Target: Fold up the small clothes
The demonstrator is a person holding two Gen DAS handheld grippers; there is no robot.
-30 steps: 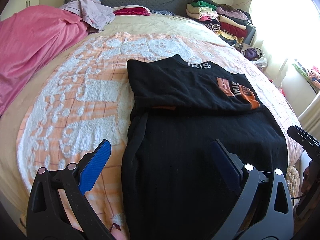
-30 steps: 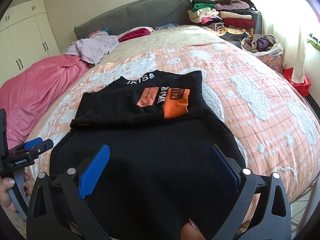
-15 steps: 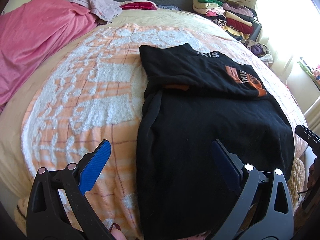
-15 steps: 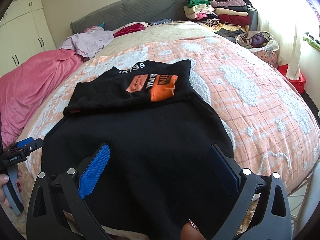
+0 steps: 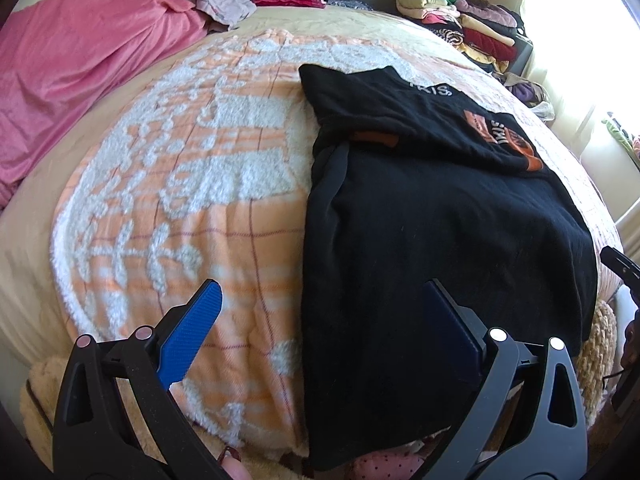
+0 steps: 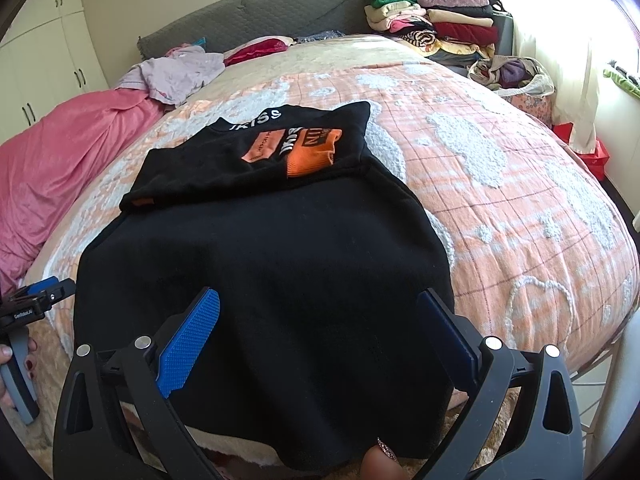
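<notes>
A black sweatshirt [image 5: 432, 240] [image 6: 272, 272] with orange patches lies on the bed, its upper part with sleeves folded over the body and its hem hanging over the bed's near edge. My left gripper [image 5: 326, 320] hovers open above the hem's left corner, one blue finger over the blanket and the other over the black cloth. My right gripper [image 6: 320, 324] is open above the lower middle of the sweatshirt, holding nothing. Each gripper shows at the edge of the other's view.
An orange and white fleece blanket [image 5: 192, 184] [image 6: 520, 184] covers the bed. A pink quilt [image 5: 72, 80] lies at the left, loose clothes [image 6: 176, 72] by the grey headboard, and a stack of folded clothes [image 6: 436, 28] at the far right.
Both grippers have drawn back toward the bed's near edge, so the sweatshirt's hem and the bed edge now show. Both stay open. The sweatshirt has not moved.
</notes>
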